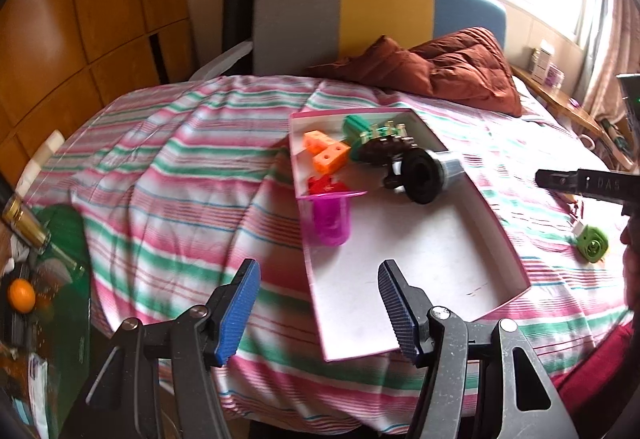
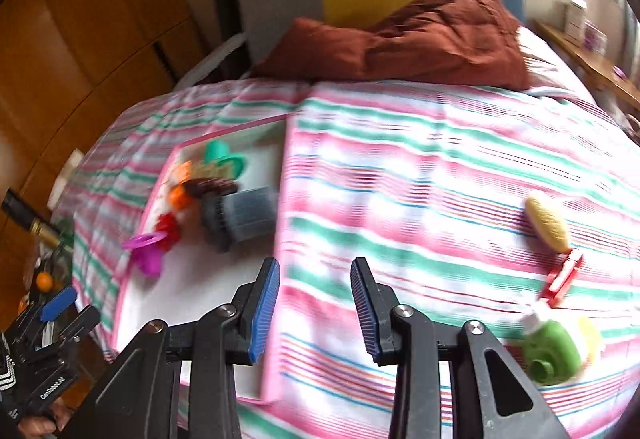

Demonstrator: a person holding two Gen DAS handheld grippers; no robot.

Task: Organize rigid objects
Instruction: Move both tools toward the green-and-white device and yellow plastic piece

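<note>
A pink-edged white box (image 1: 432, 251) lies on the striped bed. It holds orange blocks (image 1: 326, 151), a green part (image 1: 356, 125), a red piece (image 1: 326, 185), a black and grey cylinder (image 1: 428, 175) and a magenta cup (image 1: 330, 219) leaning on its left rim. My left gripper (image 1: 316, 303) is open and empty over the box's near left edge. My right gripper (image 2: 314, 303) is open and empty above the box's right wall (image 2: 280, 239). On the bed to its right lie a green toy (image 2: 554, 353), a red clip (image 2: 560, 279) and a yellow oval piece (image 2: 548, 225).
A brown quilt (image 1: 452, 67) lies at the headboard (image 1: 340, 15). A wooden wardrobe (image 1: 80, 19) stands at left. Beside the bed at the left are a bottle (image 1: 28, 227) and an orange ball (image 1: 22, 295). A wooden shelf (image 1: 560, 95) runs under the window.
</note>
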